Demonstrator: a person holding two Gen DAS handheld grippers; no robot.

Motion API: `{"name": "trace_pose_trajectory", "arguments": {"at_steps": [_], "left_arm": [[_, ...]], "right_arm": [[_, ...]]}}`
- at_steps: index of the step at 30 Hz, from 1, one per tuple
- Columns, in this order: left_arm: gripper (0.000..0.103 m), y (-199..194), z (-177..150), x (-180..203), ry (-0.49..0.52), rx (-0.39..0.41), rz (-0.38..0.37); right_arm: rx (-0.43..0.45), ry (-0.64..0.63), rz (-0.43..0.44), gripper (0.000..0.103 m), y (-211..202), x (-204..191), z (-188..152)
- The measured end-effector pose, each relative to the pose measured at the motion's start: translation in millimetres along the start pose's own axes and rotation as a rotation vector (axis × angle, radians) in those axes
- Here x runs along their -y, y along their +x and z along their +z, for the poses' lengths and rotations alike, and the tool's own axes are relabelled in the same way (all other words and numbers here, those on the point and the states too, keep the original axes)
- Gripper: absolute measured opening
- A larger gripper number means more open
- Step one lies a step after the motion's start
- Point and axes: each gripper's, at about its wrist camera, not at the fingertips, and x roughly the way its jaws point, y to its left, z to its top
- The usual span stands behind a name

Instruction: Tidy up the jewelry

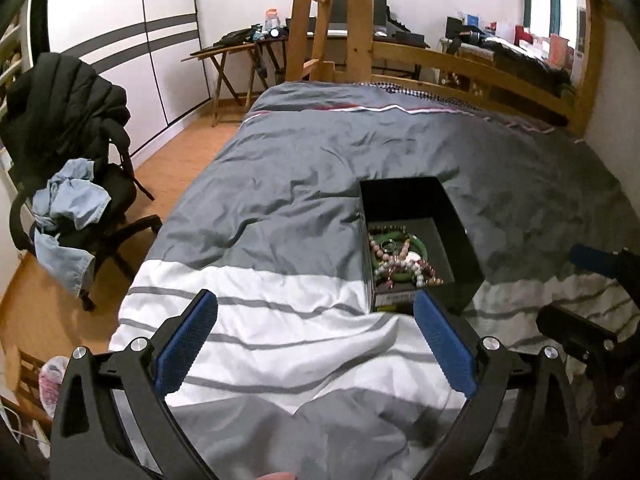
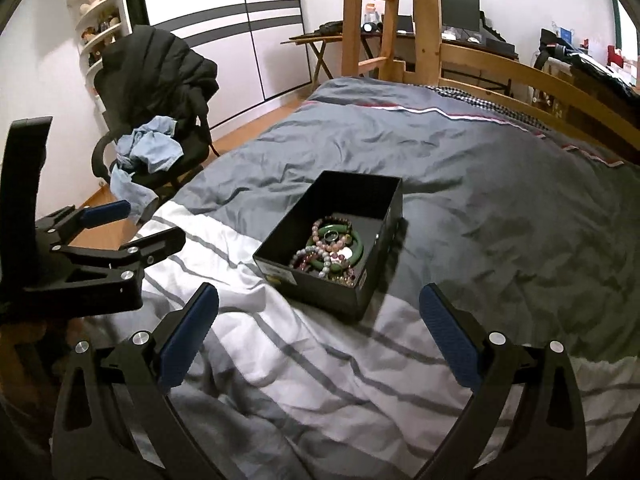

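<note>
The left hand-held gripper [image 1: 316, 334] is wide open. Its two blue pads [image 1: 186, 344] hold nothing and hang over the white stripe of the bed cover [image 1: 280, 208]. The tip of its right pad sits in front of the near corner of the black box [image 1: 462, 216], but I cannot tell if it touches the box.

The right hand-held gripper [image 2: 320, 332] is wide open too and holds nothing. It is over the bed cover, with the black box just ahead of it, between the fingers.

The jewelry [image 2: 332, 250] lies in a pile in the near end of the open box. There are pink and white bead bracelets [image 2: 326, 242], a green bangle [image 2: 356, 254] and a small ring [image 2: 331, 235]. They are tangled, so some pieces are hard to tell apart.

A label on the box's near wall is too blurry to read. A chair [image 2: 160, 92] with a dark coat and blue cloth stands beside the bed.
</note>
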Motion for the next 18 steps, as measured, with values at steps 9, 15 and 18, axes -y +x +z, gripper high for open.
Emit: {"name": "trace_pose_trajectory", "arguments": {"at_steps": [9,15,18], "left_arm": [[0.097,-3,-9,7,0.032,-0.004,0.016],[0.097,-1,-10,11,0.049,-0.019,0.030],[0.097,0,-11,12,0.051,-0.026,0.025]], "right_arm": [[-0.018,0.011,-0.025,0.099,-4,-5,-10],[-0.018,0.000,-0.038,0.099,-1,-8,-13],[-0.022,0.004,-0.032,0.099,0,-8,-14]]}}
